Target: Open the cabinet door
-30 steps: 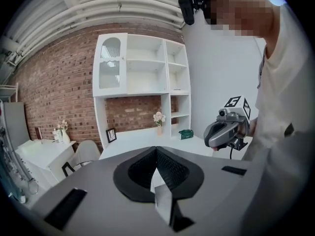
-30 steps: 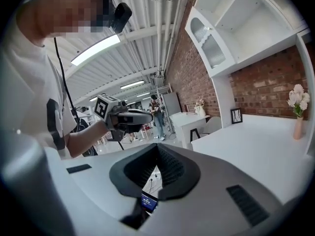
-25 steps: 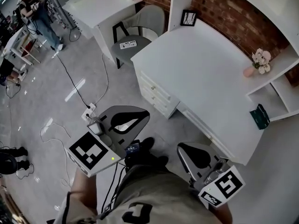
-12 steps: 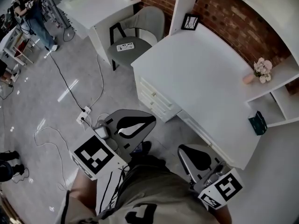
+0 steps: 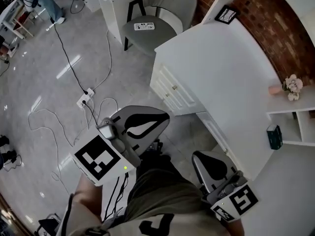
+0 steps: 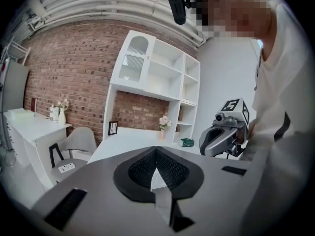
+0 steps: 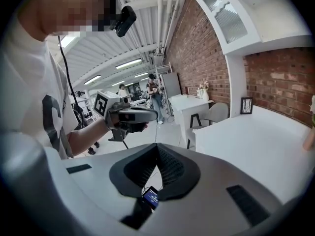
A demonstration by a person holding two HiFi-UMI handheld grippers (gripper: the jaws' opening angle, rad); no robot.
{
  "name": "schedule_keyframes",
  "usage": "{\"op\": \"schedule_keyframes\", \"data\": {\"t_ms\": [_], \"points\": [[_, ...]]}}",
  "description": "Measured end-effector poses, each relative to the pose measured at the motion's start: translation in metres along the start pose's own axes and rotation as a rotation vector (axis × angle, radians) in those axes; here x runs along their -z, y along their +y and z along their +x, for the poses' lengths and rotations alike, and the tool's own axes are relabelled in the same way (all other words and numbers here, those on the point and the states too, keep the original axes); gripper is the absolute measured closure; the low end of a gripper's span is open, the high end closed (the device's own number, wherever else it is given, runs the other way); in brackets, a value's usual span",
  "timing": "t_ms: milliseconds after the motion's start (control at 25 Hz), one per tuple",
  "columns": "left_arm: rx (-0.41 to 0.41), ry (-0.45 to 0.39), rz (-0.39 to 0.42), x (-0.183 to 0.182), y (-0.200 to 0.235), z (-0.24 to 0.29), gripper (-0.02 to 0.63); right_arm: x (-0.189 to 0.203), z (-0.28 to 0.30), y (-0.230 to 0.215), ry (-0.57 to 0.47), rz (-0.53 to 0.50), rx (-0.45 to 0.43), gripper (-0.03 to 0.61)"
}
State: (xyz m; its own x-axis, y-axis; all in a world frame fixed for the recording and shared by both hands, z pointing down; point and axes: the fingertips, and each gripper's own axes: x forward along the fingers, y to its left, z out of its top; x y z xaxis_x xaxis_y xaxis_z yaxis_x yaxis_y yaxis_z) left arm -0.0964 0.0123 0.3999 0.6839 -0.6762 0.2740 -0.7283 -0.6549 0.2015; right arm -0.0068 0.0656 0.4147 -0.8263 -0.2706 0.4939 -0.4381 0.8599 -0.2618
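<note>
A white desk (image 5: pixel 221 73) stands against the brick wall, with a low white cabinet front (image 5: pixel 172 88) with small knobs under its left end. Above the desk is a white shelf unit with an arched glass cabinet door (image 6: pixel 134 58) at its top left, also in the right gripper view (image 7: pixel 224 14). My left gripper (image 5: pixel 160 118) (image 6: pixel 155 149) is shut with nothing in it and hangs over the floor in front of the low cabinet. My right gripper (image 5: pixel 197 155) (image 7: pixel 157 145) is shut and empty too, beside the desk's near edge. Neither touches the furniture.
A grey chair (image 5: pixel 152 26) with a power strip on its seat stands left of the desk. Cables and a socket block (image 5: pixel 83 97) lie on the floor. On the desk are a picture frame (image 5: pixel 227 14) and a flower vase (image 5: pixel 290 85); a green box (image 5: pixel 274 136) sits on a shelf.
Both grippers have moved forward toward the desk and sunk a little. In the head view the desk and chair now sit farther right and higher. The jaws stayed shut.
</note>
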Motion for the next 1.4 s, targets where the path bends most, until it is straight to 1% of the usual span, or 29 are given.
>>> {"op": "schedule_keyframes", "data": {"t_ms": [120, 280, 480, 600, 760, 840, 920, 1000, 1120, 1280, 1400], "points": [[0.010, 0.002, 0.019, 0.002, 0.003, 0.003, 0.598, -0.002, 0.009, 0.000, -0.001, 0.002, -0.008, 0.557], [0.056, -0.004, 0.057, -0.006, -0.006, 0.009, 0.598, -0.008, 0.015, -0.002, -0.042, 0.015, 0.002, 0.557], [0.134, 0.018, 0.091, -0.020, -0.018, 0.020, 0.598, -0.019, 0.008, -0.008, -0.085, 0.022, 0.039, 0.557], [0.150, 0.029, 0.110, -0.025, -0.020, 0.027, 0.598, -0.020, 0.003, -0.016, -0.104, 0.035, 0.071, 0.557], [0.182, 0.047, 0.123, -0.024, -0.019, 0.032, 0.598, -0.018, 0.000, -0.022, -0.120, 0.079, 0.117, 0.557], [0.187, 0.056, 0.160, -0.023, -0.014, 0.034, 0.598, -0.015, 0.000, -0.025, -0.114, 0.090, 0.136, 0.557], [0.155, 0.063, 0.187, -0.027, -0.001, 0.034, 0.598, -0.012, 0.000, -0.028, -0.111, 0.102, 0.145, 0.557], [0.110, 0.065, 0.159, -0.032, 0.012, 0.032, 0.598, -0.009, 0.000, -0.032, -0.115, 0.114, 0.140, 0.557], [0.090, 0.081, 0.124, -0.034, 0.014, 0.033, 0.598, -0.007, 0.000, -0.039, -0.124, 0.118, 0.110, 0.557], [0.101, 0.126, 0.118, -0.025, -0.016, 0.054, 0.598, -0.011, -0.007, -0.050, -0.143, 0.110, 0.065, 0.557], [0.134, 0.103, 0.102, -0.021, -0.050, 0.073, 0.598, -0.012, -0.018, -0.056, -0.153, 0.102, 0.027, 0.557]]}}
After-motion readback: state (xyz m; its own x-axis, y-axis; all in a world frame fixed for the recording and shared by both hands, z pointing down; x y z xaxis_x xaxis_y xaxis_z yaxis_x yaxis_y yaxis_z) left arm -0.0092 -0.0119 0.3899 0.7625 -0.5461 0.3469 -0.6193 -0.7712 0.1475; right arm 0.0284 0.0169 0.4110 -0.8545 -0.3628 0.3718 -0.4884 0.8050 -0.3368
